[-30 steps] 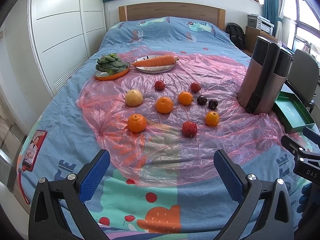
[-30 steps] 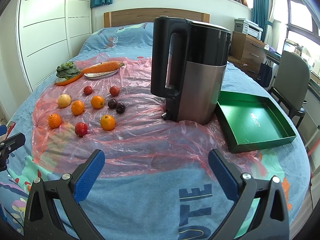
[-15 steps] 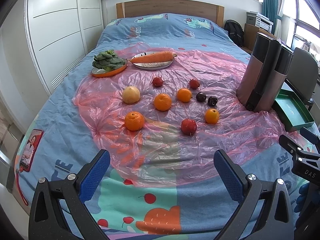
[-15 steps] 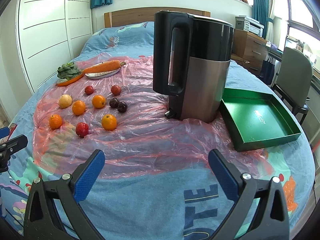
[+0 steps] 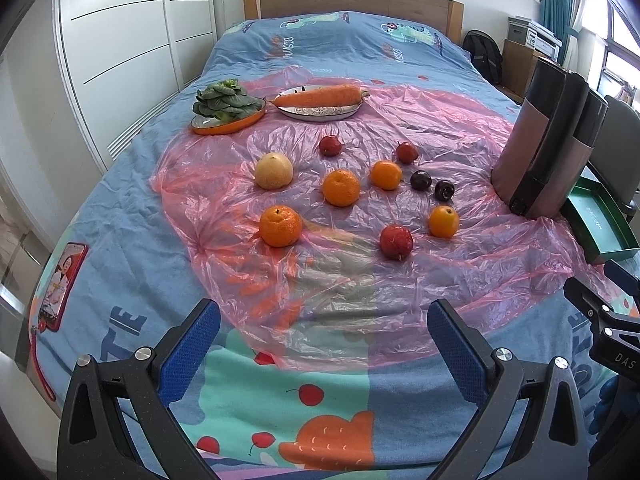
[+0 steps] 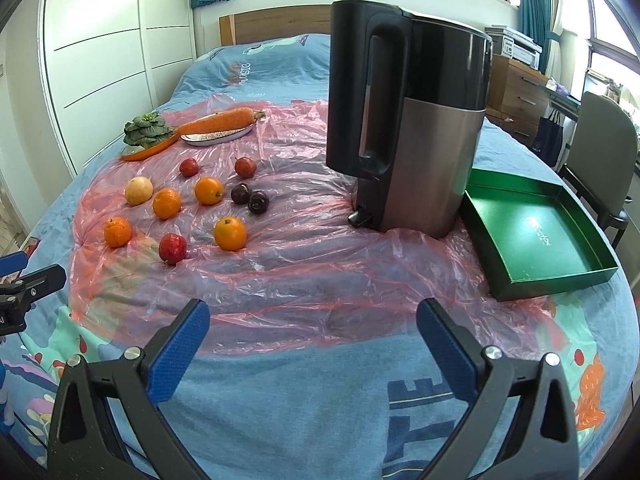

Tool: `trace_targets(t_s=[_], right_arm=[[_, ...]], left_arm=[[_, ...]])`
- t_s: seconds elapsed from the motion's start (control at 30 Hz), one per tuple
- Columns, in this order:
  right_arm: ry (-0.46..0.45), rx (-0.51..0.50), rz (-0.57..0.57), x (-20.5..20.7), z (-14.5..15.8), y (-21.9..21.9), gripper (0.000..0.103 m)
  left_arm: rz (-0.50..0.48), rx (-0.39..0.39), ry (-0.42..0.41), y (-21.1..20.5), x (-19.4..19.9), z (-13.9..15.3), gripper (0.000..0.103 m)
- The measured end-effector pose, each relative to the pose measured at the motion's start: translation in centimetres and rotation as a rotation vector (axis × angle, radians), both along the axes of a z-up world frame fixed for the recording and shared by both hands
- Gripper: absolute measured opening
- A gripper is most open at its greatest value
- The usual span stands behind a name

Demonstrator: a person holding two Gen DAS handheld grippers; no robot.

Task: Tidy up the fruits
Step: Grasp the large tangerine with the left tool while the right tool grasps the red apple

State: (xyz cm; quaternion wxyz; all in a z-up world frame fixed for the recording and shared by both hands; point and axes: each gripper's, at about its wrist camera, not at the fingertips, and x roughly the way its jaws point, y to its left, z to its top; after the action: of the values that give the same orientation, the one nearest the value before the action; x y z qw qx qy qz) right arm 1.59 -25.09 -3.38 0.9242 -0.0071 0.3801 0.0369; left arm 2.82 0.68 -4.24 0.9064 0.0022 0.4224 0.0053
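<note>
Several fruits lie on a pink plastic sheet point(image 5: 344, 280) spread over the bed: oranges such as the nearest orange point(image 5: 279, 226), a pale pear point(image 5: 273, 170), a red apple point(image 5: 396, 241) and two dark plums point(image 5: 421, 180). The same group shows at the left in the right wrist view, with an orange point(image 6: 230, 233) and a red apple point(image 6: 172, 249) nearest. An empty green tray point(image 6: 536, 236) sits at the right. My left gripper point(image 5: 324, 344) is open, short of the fruits, holding nothing. My right gripper point(image 6: 312, 340) is open over the blue bedding.
A tall black and steel kettle point(image 6: 416, 120) stands between the fruits and the tray. A carrot on a plate point(image 5: 320, 98) and greens in an orange dish point(image 5: 226, 106) sit at the far side. A phone point(image 5: 60, 280) lies at the bed's left edge. A chair point(image 6: 600, 160) stands on the right.
Both grippers have drifted slightly forward and down toward the bed; the fruits sit a little lower and larger in view. Jaws stay open, nothing has been picked up.
</note>
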Motion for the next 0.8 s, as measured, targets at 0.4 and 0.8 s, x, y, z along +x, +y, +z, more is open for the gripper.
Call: trace_targets(t_s=[0.4,0.8], right_arm=[[0.055,0.050,0.126,3.3,-1.7,3.2,0.103],[0.110,0.193,0.301,7.8,-3.6,9.2,0.103]], left_arm=[[0.112,-0.067,0.052,5.5,2.4,-2.0,0.102],[0.054,-0.102,0.083,6.0,7.1,-4.5,0.080]])
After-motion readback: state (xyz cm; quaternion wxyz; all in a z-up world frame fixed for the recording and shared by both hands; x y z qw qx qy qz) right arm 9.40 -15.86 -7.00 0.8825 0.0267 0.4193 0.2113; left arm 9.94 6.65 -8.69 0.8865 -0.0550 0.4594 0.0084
